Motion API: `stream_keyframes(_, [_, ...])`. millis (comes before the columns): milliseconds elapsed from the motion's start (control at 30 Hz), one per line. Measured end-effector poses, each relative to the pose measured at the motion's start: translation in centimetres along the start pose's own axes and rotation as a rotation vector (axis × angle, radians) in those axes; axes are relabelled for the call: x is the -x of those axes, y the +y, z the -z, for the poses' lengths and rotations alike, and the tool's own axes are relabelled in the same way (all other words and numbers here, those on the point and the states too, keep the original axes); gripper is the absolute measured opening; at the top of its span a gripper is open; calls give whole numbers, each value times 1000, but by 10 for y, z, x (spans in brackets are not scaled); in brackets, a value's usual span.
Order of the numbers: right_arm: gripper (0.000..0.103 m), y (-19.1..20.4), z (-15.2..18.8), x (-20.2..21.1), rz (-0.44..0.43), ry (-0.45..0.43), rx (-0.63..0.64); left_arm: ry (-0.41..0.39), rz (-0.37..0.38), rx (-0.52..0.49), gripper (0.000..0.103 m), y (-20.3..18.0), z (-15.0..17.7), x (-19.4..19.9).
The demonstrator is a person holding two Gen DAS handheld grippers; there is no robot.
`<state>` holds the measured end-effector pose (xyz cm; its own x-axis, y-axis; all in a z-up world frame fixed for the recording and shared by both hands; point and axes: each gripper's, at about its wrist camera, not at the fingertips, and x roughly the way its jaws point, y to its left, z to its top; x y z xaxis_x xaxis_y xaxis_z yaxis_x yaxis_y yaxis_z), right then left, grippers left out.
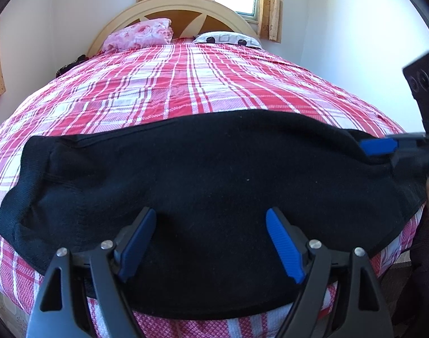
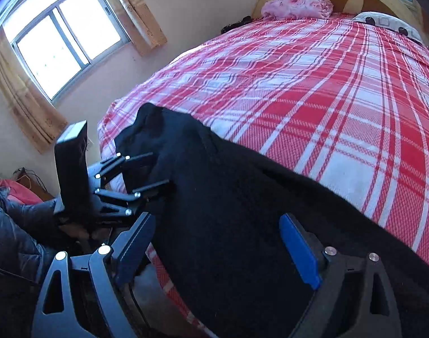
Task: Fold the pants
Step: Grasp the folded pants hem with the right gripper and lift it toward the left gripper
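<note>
The black pants (image 1: pixel 203 186) lie flat across the near edge of a bed with a red and white plaid cover (image 1: pixel 186 84). My left gripper (image 1: pixel 211 242) is open, its blue pads hovering over the near hem of the pants. My right gripper (image 2: pixel 217 250) is open over the pants (image 2: pixel 228 225) at their right end; in the left wrist view it shows at the right edge (image 1: pixel 383 146). In the right wrist view the left gripper (image 2: pixel 146 171) sits at the pants' near edge.
A pink floral pillow (image 1: pixel 141 35) and a white patterned pillow (image 1: pixel 228 39) lie at the wooden headboard (image 1: pixel 183 5). A window with curtains (image 2: pixel 62 36) is on the left wall. A person's dark jacket (image 2: pixel 14 231) is at the bed's foot.
</note>
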<state>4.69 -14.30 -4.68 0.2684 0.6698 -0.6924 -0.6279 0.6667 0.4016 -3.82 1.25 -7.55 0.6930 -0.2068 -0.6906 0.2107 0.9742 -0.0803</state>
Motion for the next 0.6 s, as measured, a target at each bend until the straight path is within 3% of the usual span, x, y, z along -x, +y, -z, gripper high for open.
stream_keyframes(133, [91, -12, -22, -3, 16, -61, -28, 2, 2, 1, 84, 0, 0, 0])
stream_keyframes(300, [91, -14, -17, -13, -44, -8, -49, 1, 6, 2, 84, 1, 0, 0])
stream_keyframes(533, [92, -12, -31, -26, -274, 38, -125, -8, 6, -1, 84, 0, 2, 1])
stream_keyframes(600, [92, -13, -40, -37, -298, 43, -148, -7, 4, 0, 84, 0, 2, 1])
